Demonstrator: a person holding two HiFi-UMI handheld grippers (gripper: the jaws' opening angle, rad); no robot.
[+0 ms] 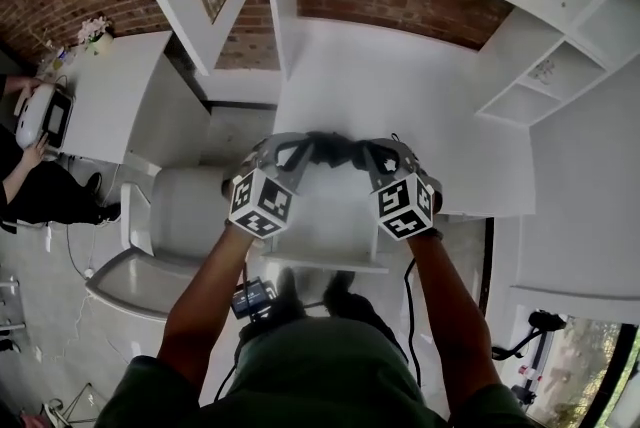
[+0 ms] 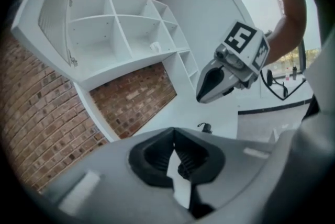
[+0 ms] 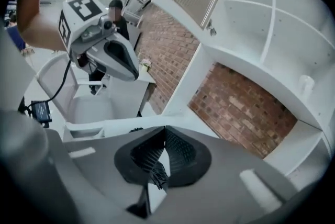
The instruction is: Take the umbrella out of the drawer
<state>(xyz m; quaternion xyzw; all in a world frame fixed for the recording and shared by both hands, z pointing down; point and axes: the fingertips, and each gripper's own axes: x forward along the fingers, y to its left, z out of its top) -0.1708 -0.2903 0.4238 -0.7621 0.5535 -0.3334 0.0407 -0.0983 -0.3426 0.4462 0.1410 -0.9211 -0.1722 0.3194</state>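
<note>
Both grippers hang over the white desk [image 1: 400, 86]. The left gripper [image 1: 308, 152] and the right gripper [image 1: 360, 157] each have their jaws pressed together on nothing. The umbrella [image 1: 333, 144] shows only as a dark blur on the desk between their tips, mostly hidden by the gripper bodies. From the grippers, the open drawer [image 1: 330, 262] is at 6 o'clock, the chair [image 1: 170, 216] at 8 and the shelves [image 1: 560, 66] at 2.

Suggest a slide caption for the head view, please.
Left hand-held gripper and right hand-held gripper, shut, side by side over white desk.
</note>
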